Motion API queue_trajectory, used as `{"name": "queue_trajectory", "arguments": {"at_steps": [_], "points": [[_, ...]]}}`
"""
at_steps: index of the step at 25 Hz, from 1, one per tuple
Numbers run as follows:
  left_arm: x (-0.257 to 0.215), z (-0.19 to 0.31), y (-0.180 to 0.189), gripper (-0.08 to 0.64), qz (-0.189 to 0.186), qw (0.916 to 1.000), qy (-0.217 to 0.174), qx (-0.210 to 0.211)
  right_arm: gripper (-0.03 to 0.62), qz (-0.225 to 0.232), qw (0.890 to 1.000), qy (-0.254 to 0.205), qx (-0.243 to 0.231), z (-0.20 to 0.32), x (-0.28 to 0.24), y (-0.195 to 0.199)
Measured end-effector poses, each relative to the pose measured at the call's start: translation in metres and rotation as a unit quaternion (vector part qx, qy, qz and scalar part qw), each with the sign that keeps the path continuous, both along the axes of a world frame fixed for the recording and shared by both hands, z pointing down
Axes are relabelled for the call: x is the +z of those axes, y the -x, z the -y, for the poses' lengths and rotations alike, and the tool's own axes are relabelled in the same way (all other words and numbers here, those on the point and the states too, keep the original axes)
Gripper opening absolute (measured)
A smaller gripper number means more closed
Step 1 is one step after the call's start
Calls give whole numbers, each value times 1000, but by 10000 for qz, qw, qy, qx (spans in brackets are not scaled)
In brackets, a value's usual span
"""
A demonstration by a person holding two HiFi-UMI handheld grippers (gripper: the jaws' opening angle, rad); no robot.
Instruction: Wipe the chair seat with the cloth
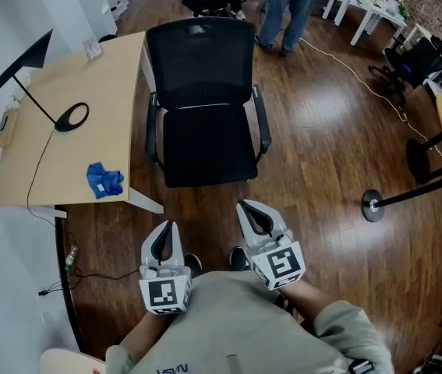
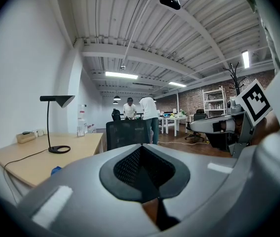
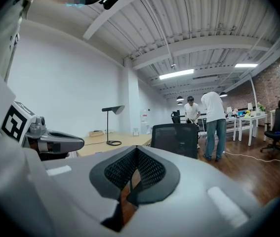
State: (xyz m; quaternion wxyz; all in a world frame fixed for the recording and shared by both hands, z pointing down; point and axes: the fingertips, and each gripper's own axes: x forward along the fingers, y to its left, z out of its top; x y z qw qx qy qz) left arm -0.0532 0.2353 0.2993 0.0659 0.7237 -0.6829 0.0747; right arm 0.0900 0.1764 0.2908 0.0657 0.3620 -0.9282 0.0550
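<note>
Cloth [image 1: 104, 180]: blue, crumpled, near the counter's [image 1: 72, 158] front edge, left of the chair, well apart from both grippers.
Chair seat [image 1: 207, 148]: front edge faces the grippers, armrests [image 1: 263, 123] on either side.
Open room: wood floor [image 1: 322, 162] between seat and grippers, wide to the right.
Left gripper [image 1: 168, 228]: jaws together, holding nothing.
Right gripper [image 1: 248, 209]: jaws together, holding nothing.

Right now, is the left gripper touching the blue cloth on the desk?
Apart. The head view shows the left gripper over the floor, while the blue cloth lies on the desk, with a clear gap between them.
</note>
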Motion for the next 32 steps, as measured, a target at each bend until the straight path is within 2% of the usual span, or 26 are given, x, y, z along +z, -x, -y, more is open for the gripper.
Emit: {"name": "queue_trajectory", "arguments": {"at_steps": [12, 16, 20, 26, 29, 32], "points": [[-7, 2, 7, 5, -7, 9999, -60, -104, 0, -13, 9998, 21, -175, -12, 0, 10], [-7, 6, 0, 5, 86, 9999, -116, 75, 0, -9, 10000, 43, -65, -10, 0, 1], [0, 7, -7, 5, 86, 9999, 79, 119, 0, 50, 9999, 121, -1, -8, 9, -6], [1, 14, -13, 5, 169, 9998, 42, -90, 0, 115, 9997, 162, -152, 3, 12, -12], [0, 16, -8, 5, 263, 9987, 111, -418, 0, 85, 9991, 103, -402, 8, 13, -7], [-4, 20, 10, 5, 244, 9968, -35, -760, 0, -47, 9978, 58, -662, 15, 18, 9]]}}
